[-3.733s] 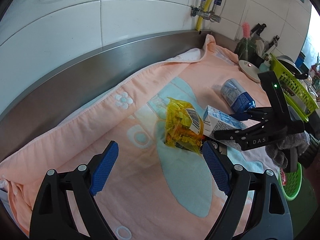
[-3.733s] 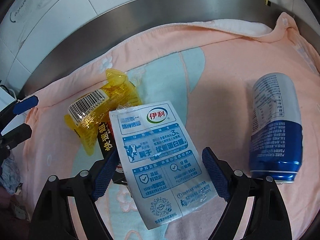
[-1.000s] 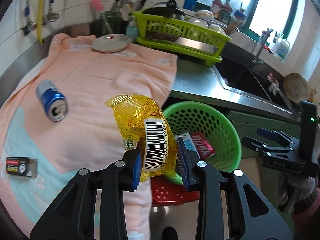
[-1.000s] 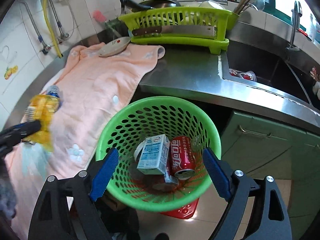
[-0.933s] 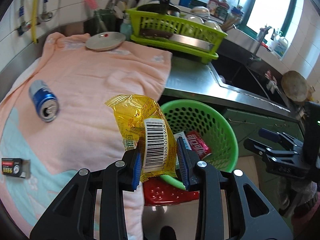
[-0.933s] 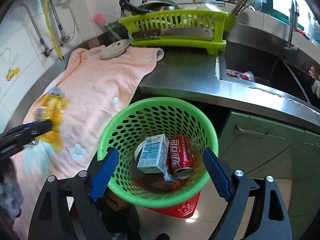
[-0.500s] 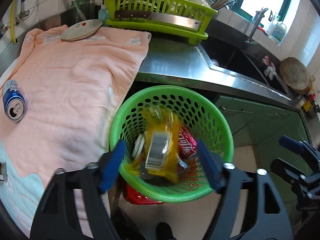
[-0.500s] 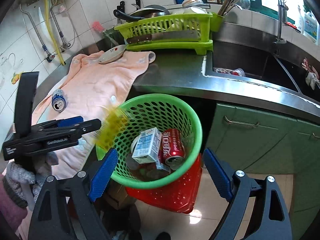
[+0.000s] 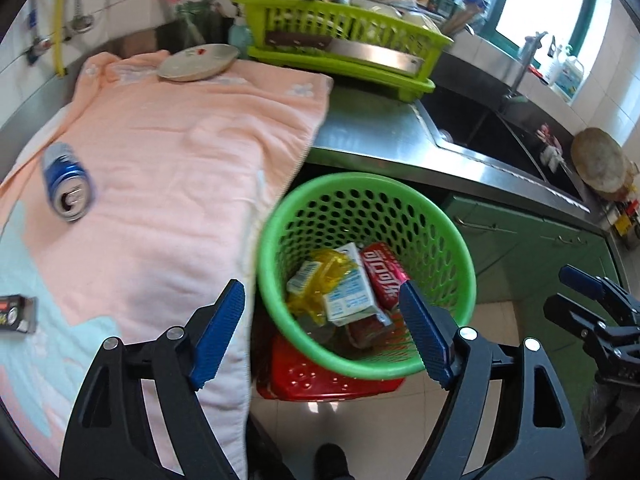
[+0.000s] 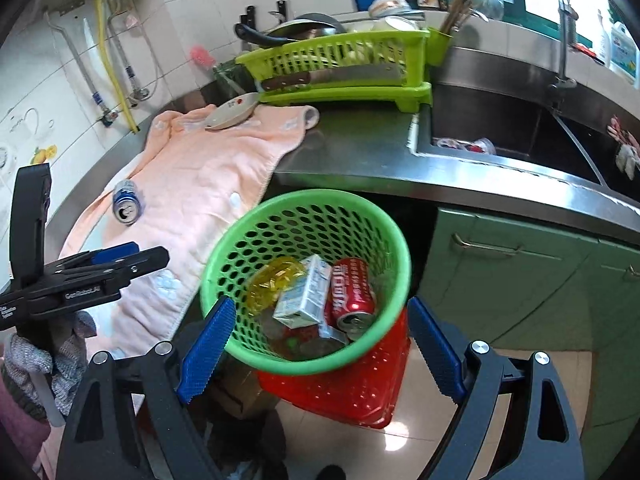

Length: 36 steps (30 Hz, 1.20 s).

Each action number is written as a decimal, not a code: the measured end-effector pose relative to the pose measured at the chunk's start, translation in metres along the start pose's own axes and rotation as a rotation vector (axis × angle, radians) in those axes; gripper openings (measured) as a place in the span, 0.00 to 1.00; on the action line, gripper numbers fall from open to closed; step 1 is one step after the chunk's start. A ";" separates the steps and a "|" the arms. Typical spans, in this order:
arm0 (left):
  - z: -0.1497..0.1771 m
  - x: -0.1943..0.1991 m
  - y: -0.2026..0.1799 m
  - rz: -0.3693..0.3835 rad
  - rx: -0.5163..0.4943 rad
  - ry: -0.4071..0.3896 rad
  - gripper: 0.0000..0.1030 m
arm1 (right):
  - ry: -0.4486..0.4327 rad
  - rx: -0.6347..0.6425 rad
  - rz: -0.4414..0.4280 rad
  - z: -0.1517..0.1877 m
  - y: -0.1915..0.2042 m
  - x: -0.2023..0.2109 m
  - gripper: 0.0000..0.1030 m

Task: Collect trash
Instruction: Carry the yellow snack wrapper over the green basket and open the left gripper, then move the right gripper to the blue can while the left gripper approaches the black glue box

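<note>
A green mesh basket (image 9: 460, 264) (image 10: 400, 256) stands on a red stool below the counter edge. In it lie the yellow wrapper (image 9: 332, 268) (image 10: 272, 280), a milk carton (image 9: 352, 288) (image 10: 308, 296) and a red can (image 9: 384, 276) (image 10: 352, 292). My left gripper (image 9: 320, 332) is open and empty above the basket's near rim. My right gripper (image 10: 316, 344) is open and empty, also over the basket. A blue can (image 9: 68, 188) (image 10: 126, 202) lies on the pink towel (image 9: 168, 160) (image 10: 208, 168). A small black box (image 9: 14, 314) lies at the towel's left.
A green dish rack (image 9: 344, 44) (image 10: 340, 68) and a plate (image 9: 196, 62) (image 10: 232, 114) stand at the back of the steel counter (image 9: 376, 136). The sink (image 10: 500, 132) is to the right. Green cabinets (image 10: 520, 280) and tiled floor lie below.
My left gripper opened and let go of the yellow wrapper, which fell into the basket. The right gripper stayed open and drew back a little.
</note>
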<state>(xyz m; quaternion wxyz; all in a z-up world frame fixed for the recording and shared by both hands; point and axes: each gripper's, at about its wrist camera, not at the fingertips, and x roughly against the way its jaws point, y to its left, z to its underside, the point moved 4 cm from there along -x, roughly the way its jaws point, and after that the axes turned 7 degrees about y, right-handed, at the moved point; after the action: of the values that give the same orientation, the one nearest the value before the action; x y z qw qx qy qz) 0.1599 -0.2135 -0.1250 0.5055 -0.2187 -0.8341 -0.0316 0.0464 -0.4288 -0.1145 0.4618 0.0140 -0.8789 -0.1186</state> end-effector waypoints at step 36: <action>0.083 0.121 0.243 -0.269 0.434 -0.098 0.76 | 0.071 0.434 -0.254 -0.099 0.281 -0.109 0.82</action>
<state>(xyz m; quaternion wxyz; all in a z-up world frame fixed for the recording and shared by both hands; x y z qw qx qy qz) 0.1400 0.0687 -0.1028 0.4908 0.0064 -0.8663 0.0921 0.2139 -0.1608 -0.0867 0.4602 0.2273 -0.8581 0.0164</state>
